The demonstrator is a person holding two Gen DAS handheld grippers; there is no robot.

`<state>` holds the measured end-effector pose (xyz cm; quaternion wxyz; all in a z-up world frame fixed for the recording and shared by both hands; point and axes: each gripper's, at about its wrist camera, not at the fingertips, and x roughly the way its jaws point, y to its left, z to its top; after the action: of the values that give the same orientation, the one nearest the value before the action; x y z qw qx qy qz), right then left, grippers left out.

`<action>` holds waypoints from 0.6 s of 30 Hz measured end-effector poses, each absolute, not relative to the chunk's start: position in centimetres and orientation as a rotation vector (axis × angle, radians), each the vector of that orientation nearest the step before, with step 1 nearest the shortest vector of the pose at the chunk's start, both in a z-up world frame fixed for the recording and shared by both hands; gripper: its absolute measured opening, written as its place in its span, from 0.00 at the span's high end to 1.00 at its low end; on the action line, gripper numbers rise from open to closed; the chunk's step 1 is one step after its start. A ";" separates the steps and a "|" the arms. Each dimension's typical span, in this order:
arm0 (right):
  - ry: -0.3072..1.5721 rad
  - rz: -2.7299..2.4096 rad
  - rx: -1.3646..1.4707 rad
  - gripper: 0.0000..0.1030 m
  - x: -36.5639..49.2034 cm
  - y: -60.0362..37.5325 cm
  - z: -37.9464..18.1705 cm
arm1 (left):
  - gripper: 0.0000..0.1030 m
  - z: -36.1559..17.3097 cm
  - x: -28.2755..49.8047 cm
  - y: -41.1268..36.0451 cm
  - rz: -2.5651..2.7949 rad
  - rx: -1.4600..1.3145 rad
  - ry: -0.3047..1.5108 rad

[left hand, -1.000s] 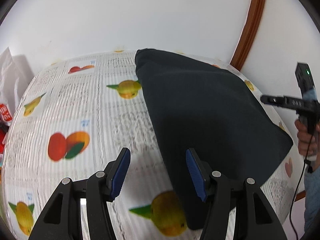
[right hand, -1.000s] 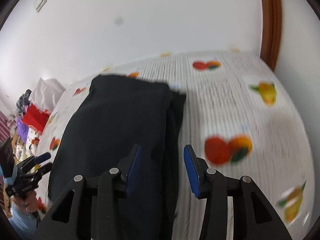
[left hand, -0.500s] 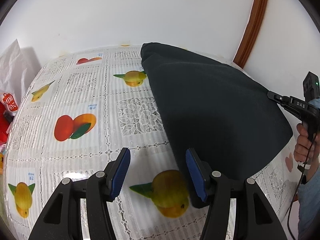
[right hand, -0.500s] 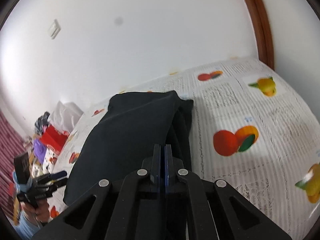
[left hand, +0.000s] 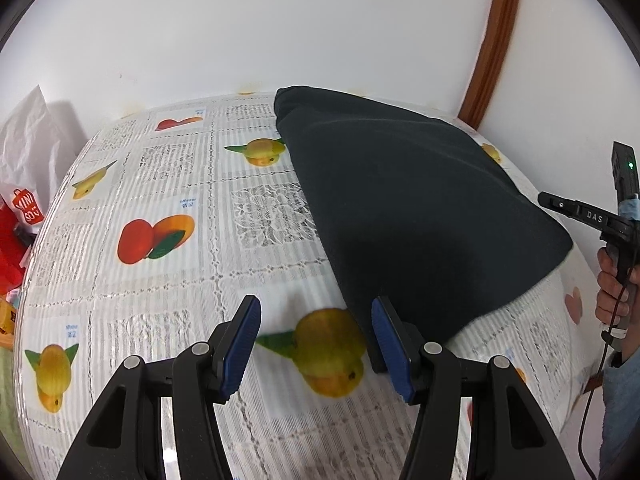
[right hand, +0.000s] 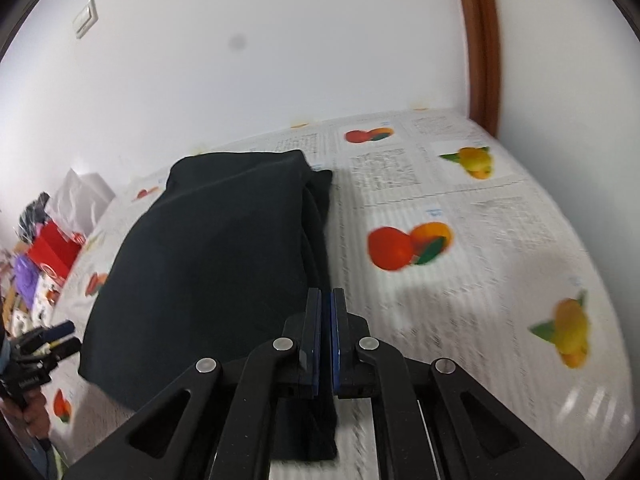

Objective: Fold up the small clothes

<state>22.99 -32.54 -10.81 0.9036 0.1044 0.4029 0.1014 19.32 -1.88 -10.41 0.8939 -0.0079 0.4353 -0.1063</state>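
A dark, near-black folded garment (left hand: 408,208) lies on the table, which is covered by a white lace-patterned tablecloth (left hand: 168,184) printed with oranges and yellow fruit. The garment sits toward the wall, its layered folded edge facing the right-hand side in the right wrist view (right hand: 224,264).

The left tool (left hand: 316,332) is spread wide, blue pads apart with nothing between them, above a printed yellow fruit just beside the garment's near corner; its right finger overlaps the cloth's edge in the view.

The right tool (right hand: 326,300) has its pads drawn almost together at the garment's near edge; whether cloth is pinched between them cannot be told.

A red Miniso bag (left hand: 18,232) and white paper (left hand: 28,140) sit off the table's left side.
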 end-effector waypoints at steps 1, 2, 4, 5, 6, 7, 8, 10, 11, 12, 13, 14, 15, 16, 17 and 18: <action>0.825 0.194 0.199 0.94 22.0 -32.8 -10.4 | 0.46 -10.4 18.8 -1.9 -0.230 -0.015 0.901; 0.822 0.182 0.184 0.92 21.2 -33.0 -10.1 | 0.46 -10.4 18.4 -1.8 -0.237 -0.012 0.900; 0.820 0.155 0.154 0.75 19.4 -33.6 -9.7 | 0.46 -10.5 17.4 -1.7 -0.254 -0.009 0.904; 0.822 0.142 0.138 0.71 18.7 -33.8 -9.8 | 0.46 -10.6 17.0 -1.8 -0.263 -0.010 0.907; 0.826 0.125 0.114 0.66 18.0 -33.8 -9.9 | 0.46 -10.8 16.4 -1.7 -0.275 -0.010 0.912; 0.833 0.108 0.088 0.65 17.2 -34.0 -10.2 | 0.46 -10.9 16.1 -1.8 -0.279 -0.009 0.915; 0.841 0.100 0.071 0.65 16.6 -34.1 -10.6 | 0.46 -11.1 15.7 -1.9 -0.282 -0.004 0.919; 0.868 0.108 0.061 0.65 15.7 -34.1 -11.7 | 0.46 -11.6 15.2 -2.3 -0.285 0.001 0.927; 0.879 0.121 0.068 0.65 15.5 -34.1 -12.3 | 0.46 -11.8 15.1 -2.5 -0.287 0.004 0.934; 0.888 0.134 0.079 0.65 15.3 -34.0 -12.9 | 0.46 -12.1 15.1 -2.9 -0.289 0.010 0.941; 0.894 0.155 0.097 0.65 15.2 -33.8 -13.4 | 0.46 -12.4 15.2 -3.3 -0.288 0.019 0.946; 0.893 0.169 0.111 0.65 15.3 -33.4 -13.8 | 0.46 -12.6 15.4 -3.7 -0.284 0.025 0.945; 0.884 0.194 0.132 0.65 15.4 -33.1 -14.1 | 0.46 -12.7 15.7 -4.1 -0.278 0.030 0.943; 0.872 0.211 0.150 0.65 15.5 -32.7 -14.2 | 0.46 -12.8 16.0 -4.4 -0.276 0.030 0.943; 0.858 0.222 0.172 0.65 15.8 -32.4 -14.3 | 0.46 -13.0 16.5 -4.8 -0.274 0.026 0.945; 0.852 0.228 0.187 0.65 16.1 -32.0 -14.3 | 0.46 -13.0 16.6 -5.0 -0.272 0.024 0.945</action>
<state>16.07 -32.02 -14.29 0.9002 0.0903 0.4116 0.1104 16.64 -5.01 -13.05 0.8815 0.0116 0.4536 -0.1307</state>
